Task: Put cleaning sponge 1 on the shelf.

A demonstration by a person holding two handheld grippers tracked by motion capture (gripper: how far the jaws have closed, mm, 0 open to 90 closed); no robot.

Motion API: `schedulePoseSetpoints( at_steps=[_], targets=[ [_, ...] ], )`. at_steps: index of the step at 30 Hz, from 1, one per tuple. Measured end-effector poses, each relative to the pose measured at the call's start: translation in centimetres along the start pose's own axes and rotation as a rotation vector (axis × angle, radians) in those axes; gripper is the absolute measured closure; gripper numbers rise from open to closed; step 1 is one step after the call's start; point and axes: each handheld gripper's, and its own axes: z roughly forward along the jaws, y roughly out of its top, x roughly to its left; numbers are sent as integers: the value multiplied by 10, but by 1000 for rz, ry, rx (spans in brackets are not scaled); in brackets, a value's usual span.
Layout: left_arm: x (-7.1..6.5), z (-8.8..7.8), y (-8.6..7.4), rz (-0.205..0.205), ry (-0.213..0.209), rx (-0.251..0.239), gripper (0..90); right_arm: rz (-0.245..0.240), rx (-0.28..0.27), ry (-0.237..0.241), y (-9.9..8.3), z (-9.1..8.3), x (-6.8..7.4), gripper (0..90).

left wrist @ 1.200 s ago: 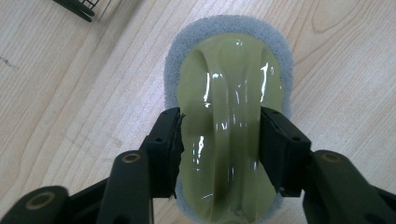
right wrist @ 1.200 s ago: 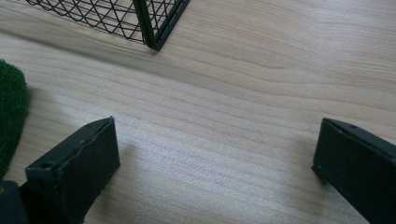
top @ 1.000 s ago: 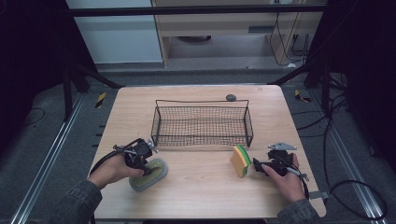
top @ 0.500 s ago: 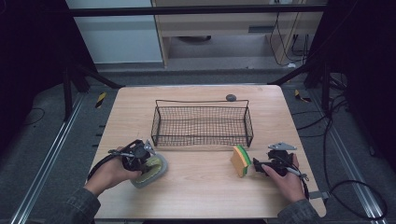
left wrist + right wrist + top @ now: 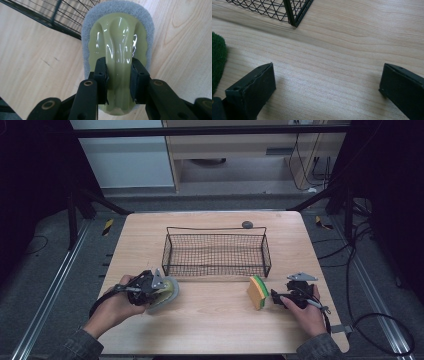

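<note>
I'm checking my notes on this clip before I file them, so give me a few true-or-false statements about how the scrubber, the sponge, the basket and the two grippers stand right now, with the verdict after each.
1. The left gripper is shut on the handle of the scrubber. True.
2. The wire basket already holds the scrubber. False: the basket is empty, and the scrubber is in front of it, near its left end.
3. The right gripper clamps the sponge. False: its jaws stand wide open over bare wood, with the sponge's green side just beside one jaw.
4. The sponge stands on edge on the table, near the basket's right end. True.
5. A small dark round object lies behind the basket. True.
</note>
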Motion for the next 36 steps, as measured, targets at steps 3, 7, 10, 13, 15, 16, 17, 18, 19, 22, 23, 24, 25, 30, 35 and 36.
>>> schedulePoseSetpoints(
  at_steps=[3,7,10,13,15,16,17,18,19,22,23,24,25,30,35,36],
  targets=[
    [2,-4,1,4,12,-23,705,0,0,0,0,0,0,5],
    [5,-15,4,18,39,-54,706,0,0,0,0,0,0,5],
    [8,-24,7,32,65,-70,706,-1,0,1,0,0,0,6],
    [12,-32,11,40,89,-69,706,-3,0,2,0,0,0,5],
    [16,-37,14,56,98,-66,706,-3,0,3,0,0,0,6],
    [17,-39,16,58,95,-63,706,-4,0,4,0,0,0,5],
    [19,-40,17,58,92,-62,706,-5,0,4,0,0,-1,5],
    [22,-41,18,61,90,-58,706,-6,1,5,0,0,-1,6],
    [24,-42,20,62,92,-55,706,-6,1,5,0,0,-1,5],
    [31,-45,25,62,104,-54,706,-5,0,6,0,0,-1,5],
    [31,-45,25,62,104,-54,706,-5,0,5,0,0,-1,5],
    [34,-48,29,71,108,-50,706,-5,0,5,0,0,-1,5],
    [35,-49,31,72,114,-55,706,-6,1,5,0,0,-1,6],
    [45,-58,41,84,124,-68,706,-6,0,4,0,0,-1,6],
    [62,-71,51,95,155,-80,706,-14,2,4,0,0,-1,6],
    [65,-72,52,95,159,-78,707,-10,2,6,0,0,-1,5]
  ],
)
